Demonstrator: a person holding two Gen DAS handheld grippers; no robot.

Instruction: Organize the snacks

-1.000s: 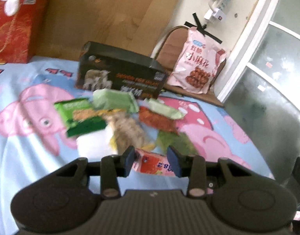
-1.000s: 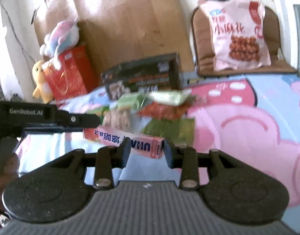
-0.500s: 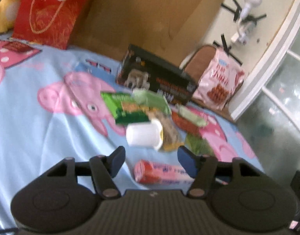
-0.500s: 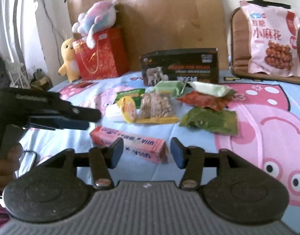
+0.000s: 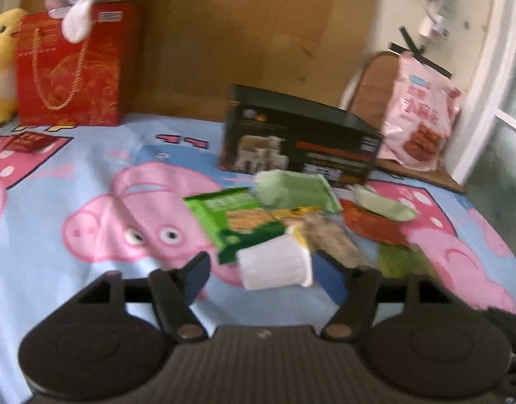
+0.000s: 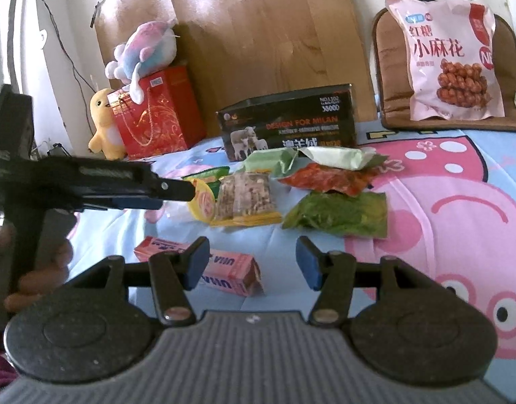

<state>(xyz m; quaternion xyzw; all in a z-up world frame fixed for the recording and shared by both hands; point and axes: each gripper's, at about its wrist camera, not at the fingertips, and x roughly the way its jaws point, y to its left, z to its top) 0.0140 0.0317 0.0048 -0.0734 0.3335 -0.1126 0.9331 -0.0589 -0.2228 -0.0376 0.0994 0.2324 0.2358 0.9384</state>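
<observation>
The left wrist view is blurred, so we cannot read any lettering there. The left gripper [image 5: 259, 271] has its jaws spread wide on either side of a white cup [image 5: 275, 266] lying on its side; we cannot tell whether either pad touches it. From the right wrist view only the cup's yellow lid [image 6: 201, 202] shows clearly, the body hidden behind the left gripper [image 6: 170, 195], and the person's left hand [image 6: 39, 269] is cut off at the frame edge.

The right gripper [image 6: 251, 262] also stands wide, holding nothing. A pink carton [image 6: 217, 267] lies flat on the bedsheet [image 6: 426, 181] just beyond it, its near part hidden by the left finger [image 6: 195, 261].

The snacks lie heaped mid-sheet: a clear pack of grainy bars [image 6: 246, 198], a crinkled dark green pouch [image 6: 339, 215], a red-orange pouch [image 6: 325, 178], pale green wrappers [image 6: 339, 156] and a bright green pack [image 5: 227, 215]. Behind them stands a rigid black box [image 6: 288, 128]; a glossy pink bag [image 6: 450, 57] leans on a brown cushion [image 6: 389, 67]. A red gift bag [image 6: 157, 114] carries a plush toy [image 6: 143, 54] beside a yellow duck [image 6: 103, 121].
</observation>
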